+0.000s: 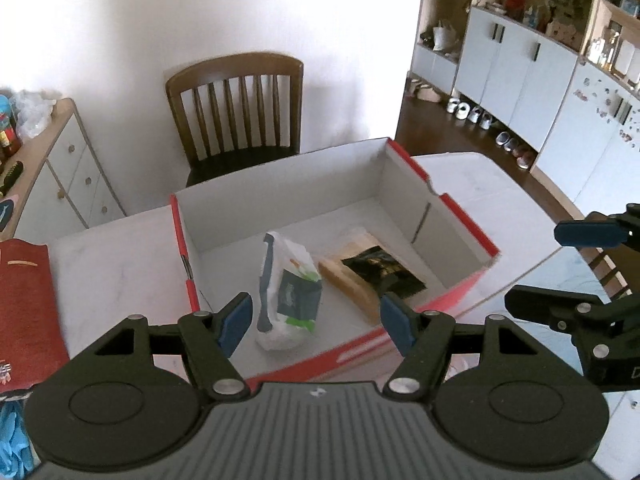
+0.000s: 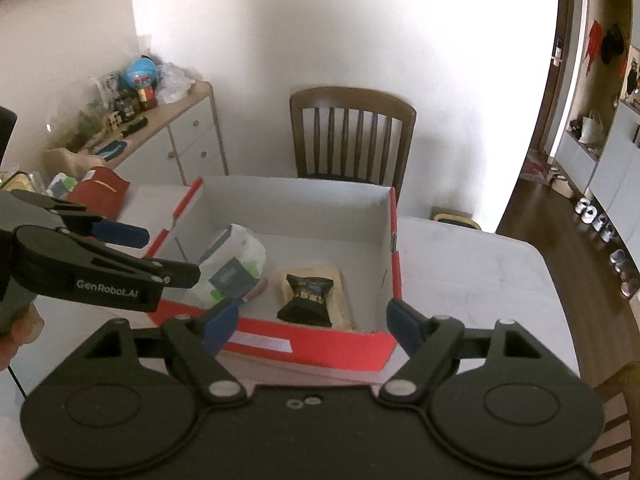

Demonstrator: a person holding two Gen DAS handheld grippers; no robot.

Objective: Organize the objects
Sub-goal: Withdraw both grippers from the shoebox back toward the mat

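Box [image 1: 460, 208]: held white bag [image 1: 290, 284], dark packet [image 1: 384, 270]. Both grippers [image 1: 316, 322] [image 2: 310, 320] spread, empty. Bag, seemingly upright, risked toppling if nudged.

Daylight was strong and the wall [image 1: 120, 40] blew out to near white — glare swallowed its upper right edge. The box [image 2: 300, 208] interior stayed softly shaded. Fisheye bending curved the cabinets [image 1: 520, 68] at the rim, where detail blurred.
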